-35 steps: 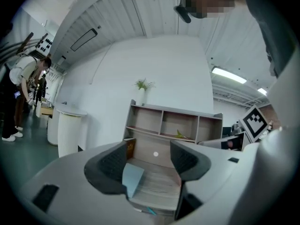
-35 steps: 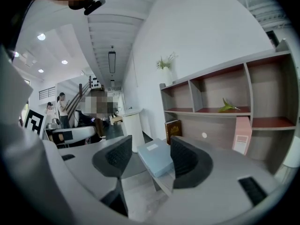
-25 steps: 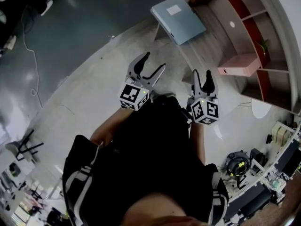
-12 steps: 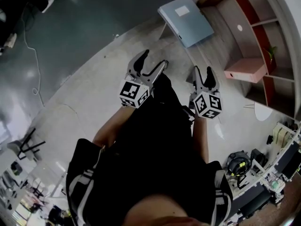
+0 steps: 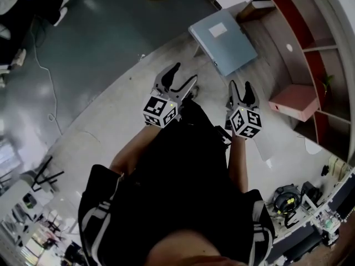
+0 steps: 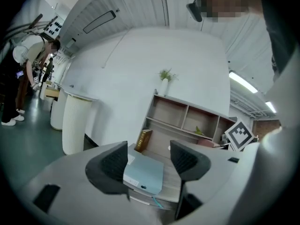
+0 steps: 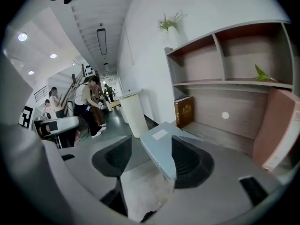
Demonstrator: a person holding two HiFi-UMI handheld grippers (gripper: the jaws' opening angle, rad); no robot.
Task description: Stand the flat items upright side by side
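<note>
The blue-grey folder [image 5: 224,41] lies flat at the front of the low wooden shelf [image 5: 266,43]. It is straight ahead of both claws and still well apart from them. Our left gripper [image 5: 184,73] and our right gripper [image 5: 240,86] both have their jaws wide apart and hold nothing. We think the right one is a little nearer, and a corner of the folder points toward it, so that side looks easiest to grab.
</note>
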